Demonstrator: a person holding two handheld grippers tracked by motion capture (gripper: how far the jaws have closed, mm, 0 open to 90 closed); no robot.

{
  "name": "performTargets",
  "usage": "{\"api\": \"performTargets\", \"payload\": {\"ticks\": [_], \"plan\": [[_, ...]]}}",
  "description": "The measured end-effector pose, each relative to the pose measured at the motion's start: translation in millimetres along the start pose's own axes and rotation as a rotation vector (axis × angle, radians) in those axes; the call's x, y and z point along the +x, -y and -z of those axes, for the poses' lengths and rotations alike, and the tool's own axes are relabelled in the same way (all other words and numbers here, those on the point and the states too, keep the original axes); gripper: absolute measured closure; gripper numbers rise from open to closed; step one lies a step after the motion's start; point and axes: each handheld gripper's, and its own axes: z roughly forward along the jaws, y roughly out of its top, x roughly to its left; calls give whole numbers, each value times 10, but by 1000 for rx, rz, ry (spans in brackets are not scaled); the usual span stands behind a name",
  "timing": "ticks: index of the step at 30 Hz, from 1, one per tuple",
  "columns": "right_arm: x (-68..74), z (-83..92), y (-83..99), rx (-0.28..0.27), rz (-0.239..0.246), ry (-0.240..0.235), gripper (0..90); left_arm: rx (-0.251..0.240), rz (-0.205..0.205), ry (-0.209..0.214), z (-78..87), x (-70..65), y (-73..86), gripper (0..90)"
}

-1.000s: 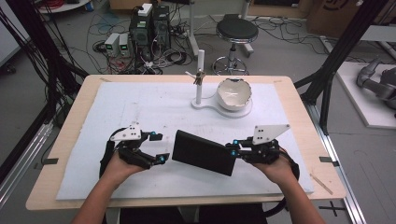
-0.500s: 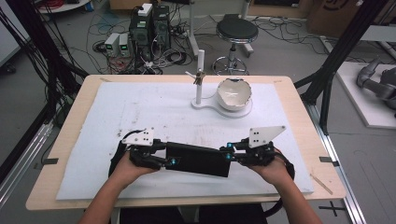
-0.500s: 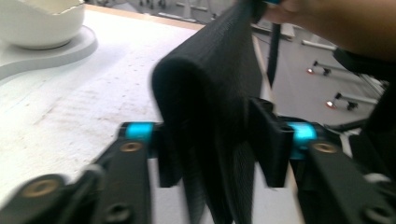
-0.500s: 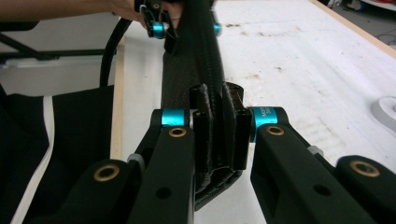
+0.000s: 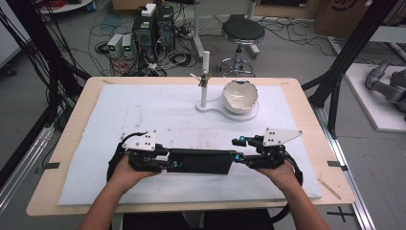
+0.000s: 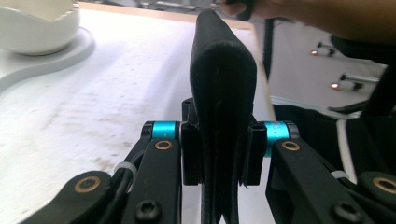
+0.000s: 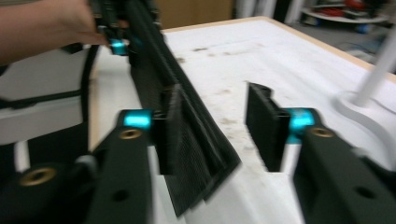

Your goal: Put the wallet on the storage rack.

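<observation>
A long black pouch [image 5: 198,161] of soft, fabric-like material stretches sideways near the front edge of the bench [image 5: 72,129], between the person's two hands. It stands on edge rather than lying flat, over the white mat [image 5: 158,110] that covers most of the bench top.

The left hand-held gripper [image 5: 165,160] grips the pouch's left end. In the left gripper view its jaws are closed tight on the pouch [image 6: 223,93], one pad pressed against each face, and the pouch rises upright between them and runs away from the camera toward the other hand. The left hand [image 5: 125,171] wraps the gripper's body from behind, under its grey three-cornered plate.

The right hand-held gripper [image 5: 238,149] sits at the pouch's right end, held by the right hand [image 5: 280,172]. In the right gripper view its jaws stand well apart: the pouch [image 7: 187,135] lies against the left-hand pad in that view, while the other pad is clear of it with a wide gap of white mat between. So this gripper is spread and has hold of nothing, though one jaw touches the pouch.

Toward the back edge of the bench, right of centre, a white bowl [image 5: 241,96] rests on a white base [image 5: 216,108], with a thin white post [image 5: 205,79] rising from the base just beside it. Both are well apart from the pouch.
</observation>
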Motion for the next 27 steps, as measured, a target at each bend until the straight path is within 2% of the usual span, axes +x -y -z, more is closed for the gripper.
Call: {"api": "performTargets", "payload": {"ticks": [2, 3, 4, 7, 9, 11, 12, 14, 18, 23, 27], "plan": [[-16, 41, 40, -7, -16, 72, 395, 3, 11, -38, 46, 10, -21, 748], [-28, 57, 65, -10, -23, 93, 363, 4, 20, -51, 60, 16, -32, 748], [-40, 94, 114, -3, -54, 108, 327, 7, 31, -77, 81, 17, -55, 748], [-40, 128, 162, 9, -66, 118, 315, 29, 12, -135, 129, 4, -170, 748], [-23, 162, 195, 21, -70, 126, 309, 47, -12, -155, 168, 27, -298, 748], [0, 189, 210, 29, -75, 139, 299, 53, -16, -168, 180, 56, -393, 748], [8, 196, 213, 35, -70, 147, 296, 56, -15, -180, 176, 84, -474, 747], [35, 195, 227, 55, -48, 177, 293, 93, -34, -202, 167, 120, -617, 747], [64, 159, 276, 104, -27, 203, 277, 146, -81, -219, 98, 185, -901, 747], [32, 141, 363, 115, -48, 215, 267, 220, -151, -235, -67, 338, -1311, 746], [9, 181, 394, 114, -51, 231, 267, 248, -166, -249, -213, 470, -1566, 746]]}}
